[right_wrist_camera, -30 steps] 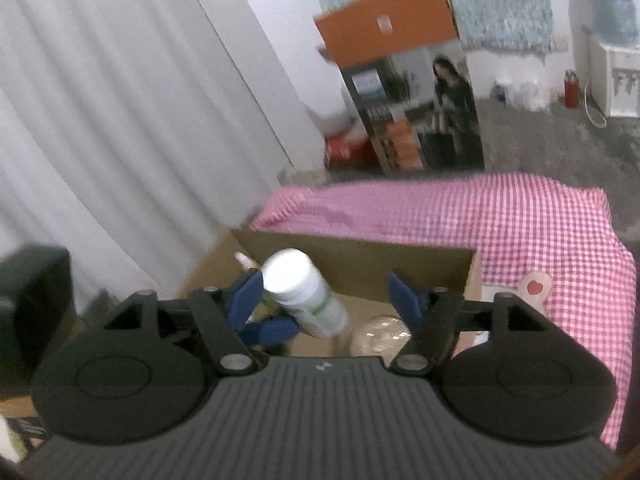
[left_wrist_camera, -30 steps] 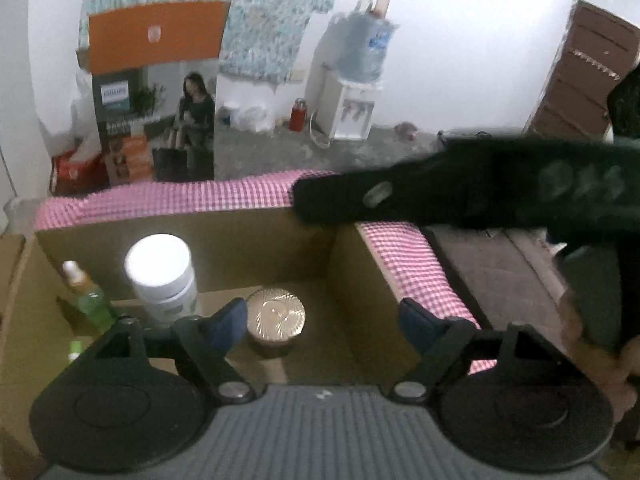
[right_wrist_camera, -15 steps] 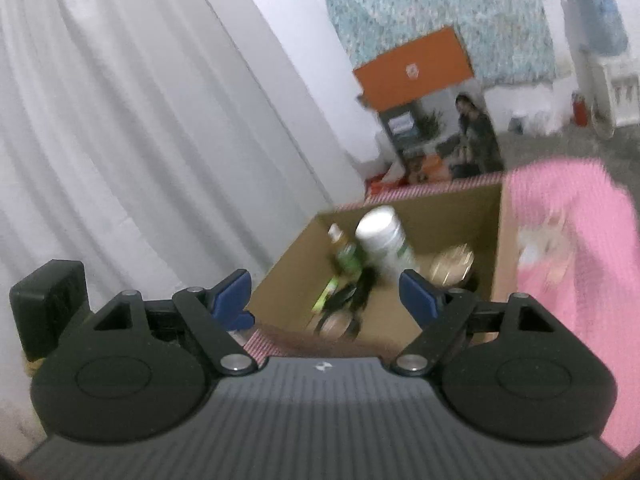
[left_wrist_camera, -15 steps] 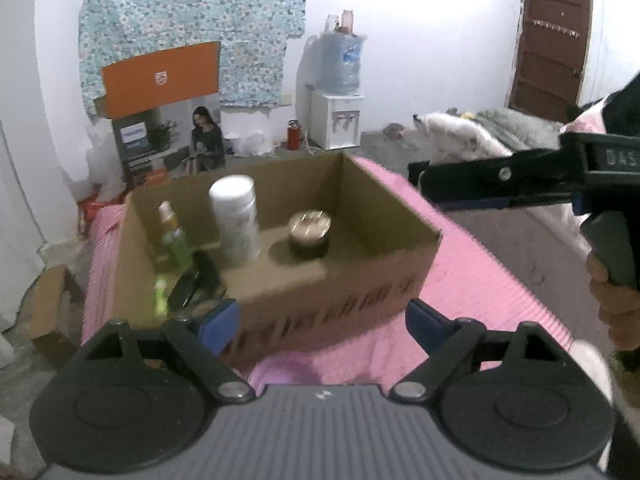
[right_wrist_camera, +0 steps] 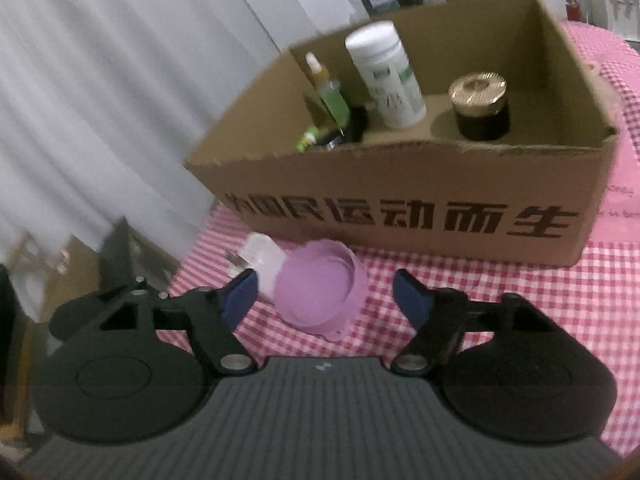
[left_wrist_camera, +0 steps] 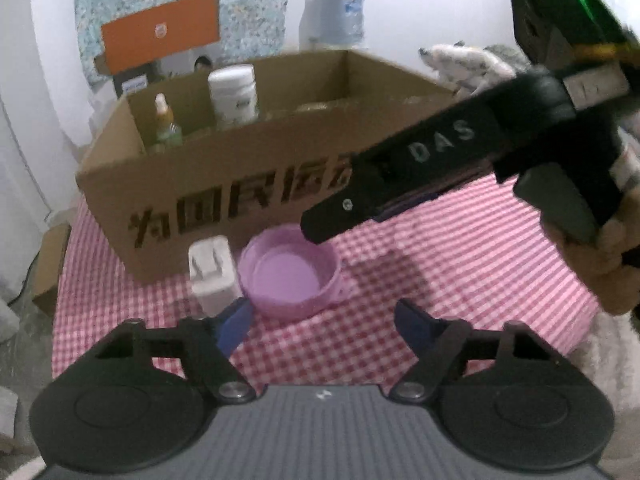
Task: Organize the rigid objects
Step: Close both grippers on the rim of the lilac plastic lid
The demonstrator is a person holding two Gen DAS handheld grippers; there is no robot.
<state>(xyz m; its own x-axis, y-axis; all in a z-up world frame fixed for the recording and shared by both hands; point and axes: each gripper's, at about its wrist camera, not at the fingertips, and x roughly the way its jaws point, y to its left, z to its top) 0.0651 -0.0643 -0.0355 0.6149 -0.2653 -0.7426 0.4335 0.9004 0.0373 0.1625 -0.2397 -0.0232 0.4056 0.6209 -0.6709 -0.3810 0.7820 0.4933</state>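
A cardboard box (right_wrist_camera: 400, 208) stands on a pink checked cloth (left_wrist_camera: 460, 264). Inside it are a white bottle (right_wrist_camera: 384, 76), a green dropper bottle (right_wrist_camera: 328, 92), a dark jar with a gold lid (right_wrist_camera: 480, 104) and small dark items. In front of the box lie a purple bowl-shaped lid (right_wrist_camera: 320, 292) and a white plug adapter (left_wrist_camera: 210, 272). My left gripper (left_wrist_camera: 324, 324) is open and empty, just short of the purple lid. My right gripper (right_wrist_camera: 326, 300) is open and empty, with the lid between its fingertips; it also shows from the side in the left wrist view (left_wrist_camera: 324, 224).
White curtains (right_wrist_camera: 100, 100) hang at the left. A brown carton (left_wrist_camera: 52, 264) sits on the floor left of the table. An orange and photo-printed box (left_wrist_camera: 160, 36), a water dispenser (left_wrist_camera: 336, 12) and a stuffed toy (left_wrist_camera: 468, 60) stand behind.
Both grippers have pulled back from over the box and dropped low in front of it. The purple lid and white adapter have come into view. Both stay open.
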